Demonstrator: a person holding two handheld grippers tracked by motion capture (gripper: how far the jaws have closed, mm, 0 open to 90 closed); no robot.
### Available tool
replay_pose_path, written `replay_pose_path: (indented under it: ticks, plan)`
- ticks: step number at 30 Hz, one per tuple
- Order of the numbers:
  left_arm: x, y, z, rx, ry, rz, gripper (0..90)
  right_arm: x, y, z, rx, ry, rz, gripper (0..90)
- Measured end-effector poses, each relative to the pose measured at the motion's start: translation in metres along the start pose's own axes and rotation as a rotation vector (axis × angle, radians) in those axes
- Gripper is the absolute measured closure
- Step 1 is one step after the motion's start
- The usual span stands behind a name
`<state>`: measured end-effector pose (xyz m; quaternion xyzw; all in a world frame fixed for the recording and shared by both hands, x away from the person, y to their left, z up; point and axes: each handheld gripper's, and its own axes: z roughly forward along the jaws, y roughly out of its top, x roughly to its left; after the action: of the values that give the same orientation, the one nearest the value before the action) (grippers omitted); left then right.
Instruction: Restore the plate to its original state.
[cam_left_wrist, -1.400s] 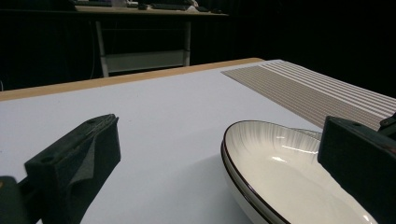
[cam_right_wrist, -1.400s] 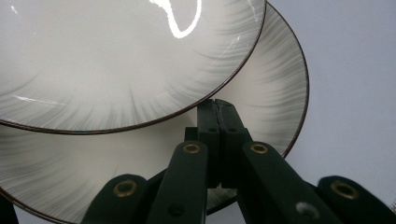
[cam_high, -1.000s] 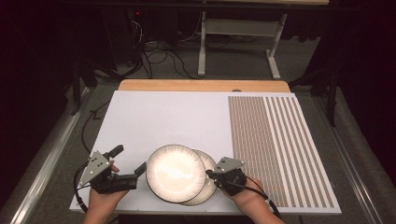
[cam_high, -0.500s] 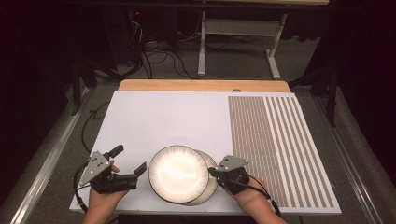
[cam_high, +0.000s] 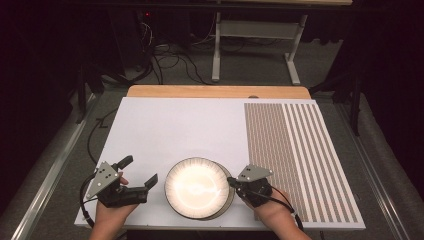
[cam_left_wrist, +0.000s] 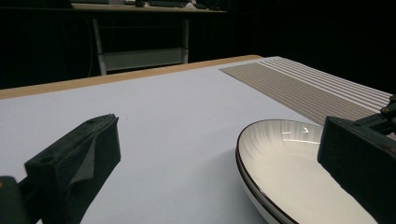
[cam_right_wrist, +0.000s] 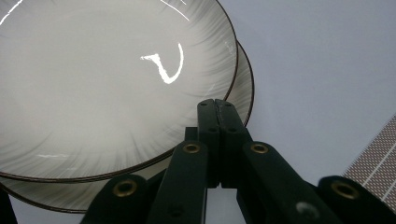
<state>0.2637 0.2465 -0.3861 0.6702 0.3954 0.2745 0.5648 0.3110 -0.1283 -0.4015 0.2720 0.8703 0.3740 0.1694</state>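
near table edge, two stacked plates: top plate sat offset left on bottom plate. right gripper had jaws pressed together at right rim of stack; whether rim was pinched between them, could not tell. left gripper had jaws spread, just beside top plate's left rim, not touching. white table stretched beyond, striped mat far right. step judged: separating plates. next move likely called for left jaws closing on top rim, then lifting.

I can read no writing, label, brand or number anywhere: none on the plates, none on my grippers, none on the surface.
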Motion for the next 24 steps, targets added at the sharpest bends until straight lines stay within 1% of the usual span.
replay_pose_path:
  ticks: [1, 2, 6, 8, 10, 12, 13, 16, 18, 19, 20, 22, 23, 24]
  plan:
    - [0.0, 0.0, 0.0, 0.0, 0.0, 0.0, 0.1, 0.0, 0.0, 0.0, 0.0, 0.0, 0.0, 90.0]
    - [0.0, 0.0, 0.0, 0.002, 0.0, -0.001, 0.1, 0.0, 0.0, -0.001, -0.002, -0.003, 0.01, 90.0]
    - [0.0, 0.0, 0.001, 0.004, -0.002, 0.0, 0.1, -0.002, -0.001, -0.003, -0.006, -0.01, 0.014, 90.0]
    - [0.0, -0.001, 0.001, 0.009, -0.003, 0.004, 0.1, -0.006, -0.002, -0.006, -0.014, -0.021, 0.017, 90.0]
    - [0.0, -0.001, 0.002, 0.01, -0.004, 0.003, 0.1, -0.008, -0.003, -0.009, -0.02, -0.023, 0.029, 90.0]
    - [0.0, -0.001, 0.003, 0.014, -0.005, 0.005, 0.1, -0.01, -0.004, -0.011, -0.023, -0.01, 0.042, 90.0]
    - [0.0, -0.001, 0.003, 0.017, -0.005, 0.005, 0.1, -0.009, -0.004, -0.011, -0.024, -0.012, 0.033, 90.0]
    - [0.0, -0.002, 0.004, 0.017, -0.007, 0.002, 0.1, -0.008, -0.004, -0.012, -0.026, -0.013, 0.035, 90.0]
    - [0.0, -0.002, 0.004, 0.018, -0.008, 0.002, 0.1, -0.012, -0.005, -0.018, -0.04, -0.021, 0.056, 90.0]
    - [0.0, -0.002, 0.004, 0.018, -0.008, 0.002, 0.1, -0.012, -0.005, -0.018, -0.04, -0.021, 0.056, 90.0]
    - [0.0, -0.002, 0.004, 0.02, -0.008, 0.003, 0.1, -0.017, -0.007, -0.026, -0.063, -0.026, 0.077, 90.0]
    - [0.001, -0.002, 0.004, 0.02, -0.008, 0.003, 0.1, -0.019, -0.008, -0.028, -0.069, -0.028, 0.083, 90.0]
    - [0.001, -0.002, 0.004, 0.021, -0.008, 0.003, 0.1, -0.027, -0.01, -0.038, -0.101, -0.042, 0.106, 90.0]
    - [0.001, -0.002, 0.004, 0.02, -0.007, 0.003, 0.1, -0.029, -0.011, -0.042, -0.11, -0.047, 0.114, 88.9]
